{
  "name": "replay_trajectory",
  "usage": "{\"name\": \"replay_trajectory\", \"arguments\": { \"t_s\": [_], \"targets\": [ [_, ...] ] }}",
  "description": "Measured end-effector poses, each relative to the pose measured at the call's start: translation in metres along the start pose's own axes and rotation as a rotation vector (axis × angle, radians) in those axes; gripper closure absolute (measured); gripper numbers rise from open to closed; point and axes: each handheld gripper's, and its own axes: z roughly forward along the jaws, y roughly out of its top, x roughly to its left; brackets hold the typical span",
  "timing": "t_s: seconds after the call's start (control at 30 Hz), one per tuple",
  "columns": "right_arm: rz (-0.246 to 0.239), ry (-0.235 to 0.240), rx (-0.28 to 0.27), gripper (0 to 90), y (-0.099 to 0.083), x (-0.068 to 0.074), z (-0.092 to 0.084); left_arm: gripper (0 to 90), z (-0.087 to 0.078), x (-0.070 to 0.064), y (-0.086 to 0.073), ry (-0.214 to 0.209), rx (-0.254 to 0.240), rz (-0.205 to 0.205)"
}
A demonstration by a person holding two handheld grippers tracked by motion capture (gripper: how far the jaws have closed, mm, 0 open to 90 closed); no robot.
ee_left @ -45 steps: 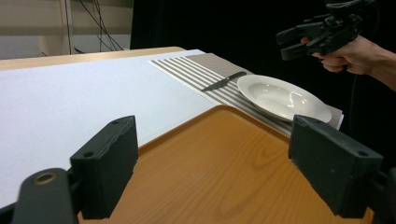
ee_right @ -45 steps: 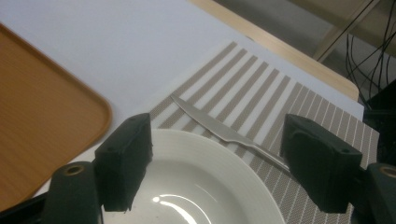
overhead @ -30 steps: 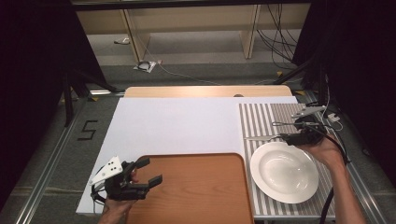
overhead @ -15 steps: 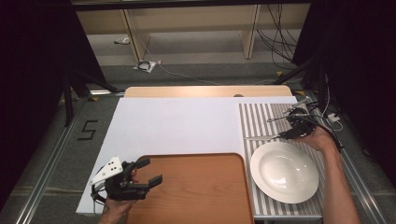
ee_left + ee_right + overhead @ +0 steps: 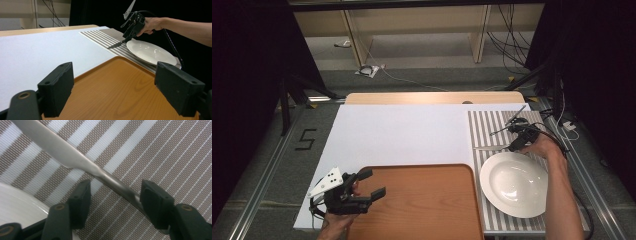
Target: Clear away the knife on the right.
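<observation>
Right tool (image 5: 515,141) has travelled back from the plate's far rim toward the far part of the striped mat (image 5: 492,125) over the last second, and it now sits low over a table knife (image 5: 489,148) that lies flat on the mat just beyond the white plate (image 5: 513,184). From the right gripper view the knife's handle (image 5: 117,191) crosses the gap between the two black jaws, which stand apart on either side of it with nothing clamped yet; one jaw looks close to the metal, but I cannot tell whether it touches. My guess is that a pick-up of the knife is being lined up, with the closing squeeze not yet made. The right hand (image 5: 543,146) reaches out at the end of a long, nearly straight forearm, its tool tipped down toward the mat. Left tool (image 5: 364,189) has stayed put at the near left corner of the wooden tray (image 5: 422,200), jaws wide apart and empty, hand low by the table (image 5: 402,130) edge.
</observation>
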Motion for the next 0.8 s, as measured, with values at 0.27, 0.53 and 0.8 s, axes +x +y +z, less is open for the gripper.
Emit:
{"name": "replay_trajectory", "arguments": {
  "t_s": [0.27,0.53,0.8],
  "targets": [
    [-0.033,-0.009,0.041,46.4,0.000,-0.002,0.006,15.9,0.001,-0.001,0.000,-0.007,0.006,0.002],
    [-0.041,-0.003,0.040,46.3,0.002,-0.005,0.008,15.9,0.002,-0.001,-0.001,-0.004,0.010,0.004],
    [-0.022,0.011,0.044,42.4,0.002,-0.010,0.010,15.9,0.001,-0.002,-0.001,-0.005,0.009,0.002]
  ]
}}
